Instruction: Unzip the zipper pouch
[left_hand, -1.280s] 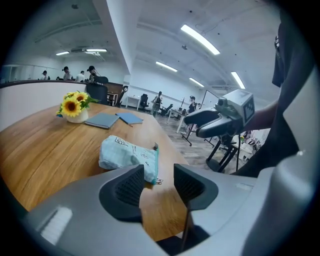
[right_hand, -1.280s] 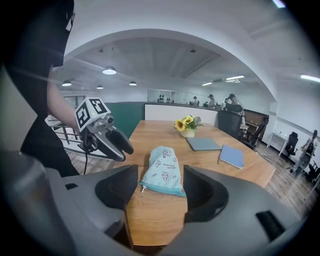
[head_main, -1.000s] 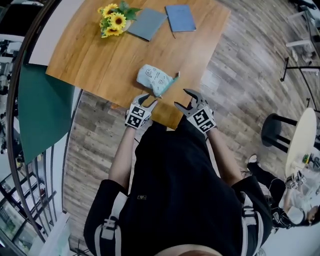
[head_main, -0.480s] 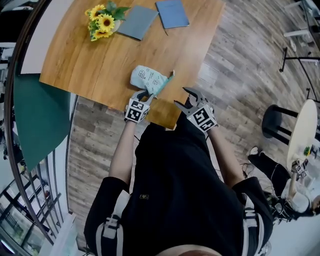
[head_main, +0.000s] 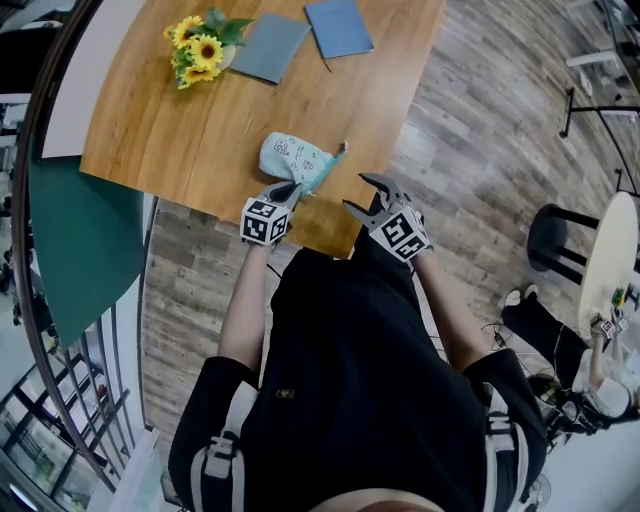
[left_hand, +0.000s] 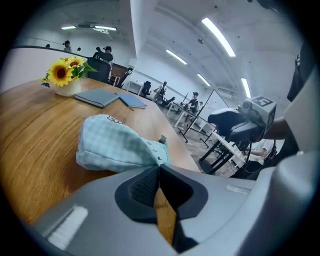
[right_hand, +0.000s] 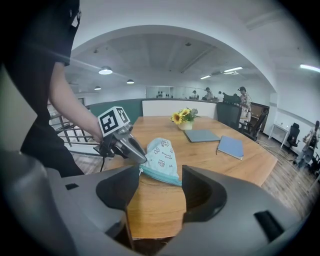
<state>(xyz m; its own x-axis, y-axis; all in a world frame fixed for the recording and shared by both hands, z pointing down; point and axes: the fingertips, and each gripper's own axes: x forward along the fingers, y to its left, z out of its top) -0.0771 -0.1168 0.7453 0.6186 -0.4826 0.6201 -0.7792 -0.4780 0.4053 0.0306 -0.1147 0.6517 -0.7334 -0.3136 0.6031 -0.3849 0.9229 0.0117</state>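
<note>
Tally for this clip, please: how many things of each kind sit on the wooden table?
zipper pouch: 1
notebooks: 2
pot of sunflowers: 1
Total: 4

**Left gripper view.** The left gripper (left_hand: 159, 167), its jaws just closed together, covers the near corner of the pale blue checked fabric pouch (left_hand: 117, 145). Whether cloth is pinched between the pads cannot be told. The print on the pouch is too small to read. The small dark tab (left_hand: 162, 140) at its far end is too small to identify.

**Head view.** The top edge cuts off the light wooden table (head_main: 150, 130) and clips the blue notebook (head_main: 338, 27). The bottom edge cuts off the person's body.
</note>
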